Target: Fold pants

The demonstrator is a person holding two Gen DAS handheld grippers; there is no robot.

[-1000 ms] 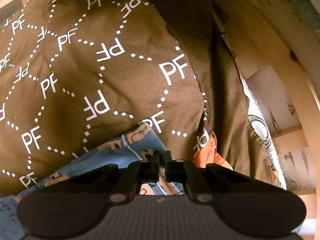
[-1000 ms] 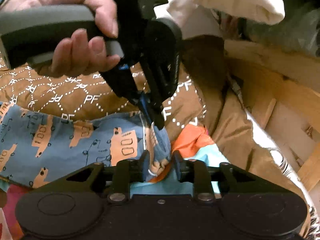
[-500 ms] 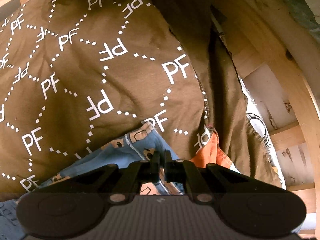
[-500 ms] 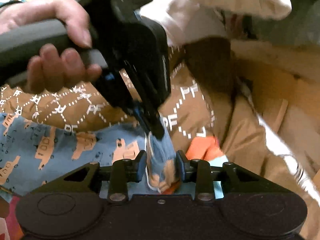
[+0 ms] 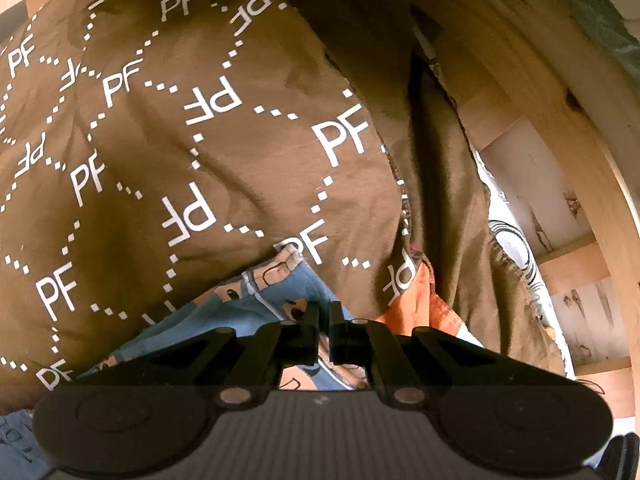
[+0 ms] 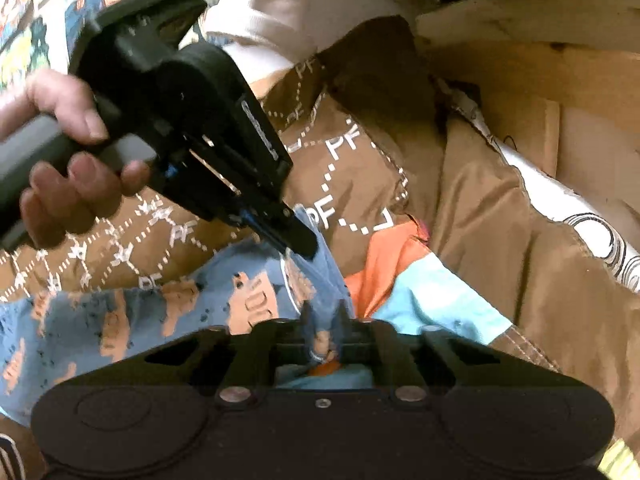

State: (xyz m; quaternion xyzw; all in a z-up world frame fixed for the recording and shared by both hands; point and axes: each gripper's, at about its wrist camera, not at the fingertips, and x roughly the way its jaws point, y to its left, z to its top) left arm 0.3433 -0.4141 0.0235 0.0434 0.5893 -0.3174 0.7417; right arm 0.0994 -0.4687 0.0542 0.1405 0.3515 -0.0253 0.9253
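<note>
The pants (image 6: 120, 320) are blue with orange truck prints and lie on a brown "PF" blanket (image 5: 180, 140). My left gripper (image 5: 325, 320) is shut on the pants' edge (image 5: 272, 296). In the right wrist view the left gripper (image 6: 298, 244) pinches the same raised corner. My right gripper (image 6: 324, 320) is shut on a bunched fold of the pants just below it.
An orange and light blue cloth (image 6: 400, 276) lies right of the pants. A wooden frame (image 5: 580, 184) runs along the right side. A white patterned sheet (image 6: 592, 232) shows beside the blanket. A white garment (image 6: 288, 4) lies at the back.
My right gripper has closed from open onto the pants fold. The left gripper stayed shut on the edge and moved slightly right and down in the right view.
</note>
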